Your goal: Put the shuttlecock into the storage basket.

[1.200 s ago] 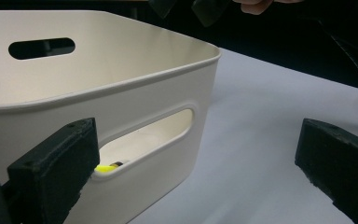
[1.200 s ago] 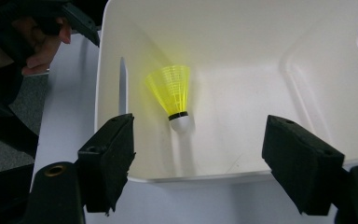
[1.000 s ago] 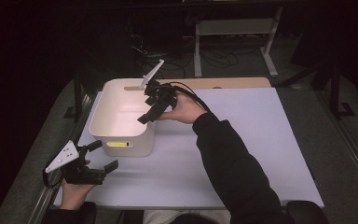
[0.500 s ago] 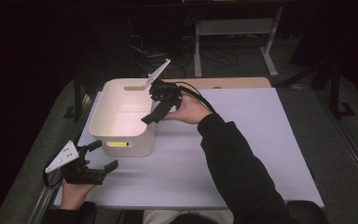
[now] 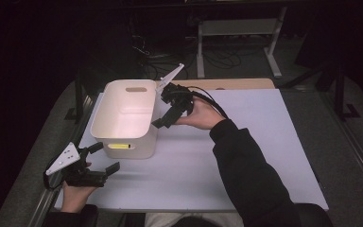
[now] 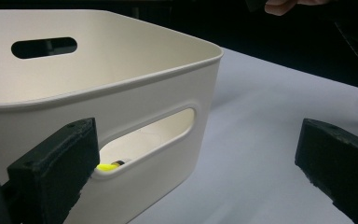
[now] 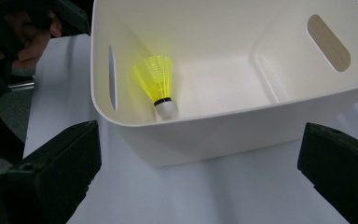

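Lying on its side inside the white bin, the yellow shuttlecock rested on the floor by the wall with the near handle slot, its white cork tip toward that wall (a sliver of yellow showed through the slot in the left gripper view). Just beside the bin's long side, the right gripper had just been opening its jaws, which stood wide apart with nothing between them. Near the bin's slotted end, the left gripper sat on the white table sheet, its jaws also spread wide and empty.
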`<state>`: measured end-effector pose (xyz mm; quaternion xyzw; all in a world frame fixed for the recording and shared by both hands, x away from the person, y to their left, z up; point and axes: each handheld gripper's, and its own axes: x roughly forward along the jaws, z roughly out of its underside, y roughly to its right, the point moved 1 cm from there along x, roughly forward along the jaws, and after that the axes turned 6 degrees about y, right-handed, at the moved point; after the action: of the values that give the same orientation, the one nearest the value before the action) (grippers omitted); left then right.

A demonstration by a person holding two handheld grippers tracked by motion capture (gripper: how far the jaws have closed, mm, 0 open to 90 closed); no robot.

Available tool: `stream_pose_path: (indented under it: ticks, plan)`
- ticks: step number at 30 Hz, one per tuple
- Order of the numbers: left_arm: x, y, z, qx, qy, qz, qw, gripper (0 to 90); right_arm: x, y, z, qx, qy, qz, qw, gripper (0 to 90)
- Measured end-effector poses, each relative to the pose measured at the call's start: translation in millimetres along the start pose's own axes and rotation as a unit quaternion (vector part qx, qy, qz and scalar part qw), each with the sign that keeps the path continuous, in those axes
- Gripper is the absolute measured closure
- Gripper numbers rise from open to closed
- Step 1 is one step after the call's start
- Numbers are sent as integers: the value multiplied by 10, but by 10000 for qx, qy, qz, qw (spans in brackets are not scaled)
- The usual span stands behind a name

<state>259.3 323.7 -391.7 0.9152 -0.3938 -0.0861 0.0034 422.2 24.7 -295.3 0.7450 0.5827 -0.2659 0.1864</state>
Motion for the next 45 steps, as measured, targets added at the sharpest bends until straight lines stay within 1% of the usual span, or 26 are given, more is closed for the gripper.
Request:
stream_pose_path:
  ticks: [6,12,20,21,22,26,35,41,45]
  plan:
    - [1,-1,1,-4,-5,-10,10000,0,-61,-2,117,22,34,82,10000,0]
    - [0,-1,0,-8,-2,-20,10000,0,-160,18,234,44,87,187,9998,0]
    - [-1,-5,1,-2,-22,-22,10000,0,-300,46,355,106,215,280,9993,0]
    - [-1,-5,0,-2,-26,-23,10000,0,-314,41,362,158,212,295,9992,0]
    - [-2,-5,1,-5,-26,-26,10000,0,-330,49,376,120,233,298,9992,0]
    - [-2,-5,0,-3,-13,-39,10000,0,-388,63,430,146,264,355,9989,0]
    - [0,-4,1,-9,-11,-44,10000,0,-518,104,552,240,335,468,9981,0]
    - [0,-6,2,1,-18,-46,10000,0,-616,122,654,344,398,550,9971,0]
    - [2,-6,2,2,-23,-41,10000,0,-681,132,714,416,509,592,9961,0]
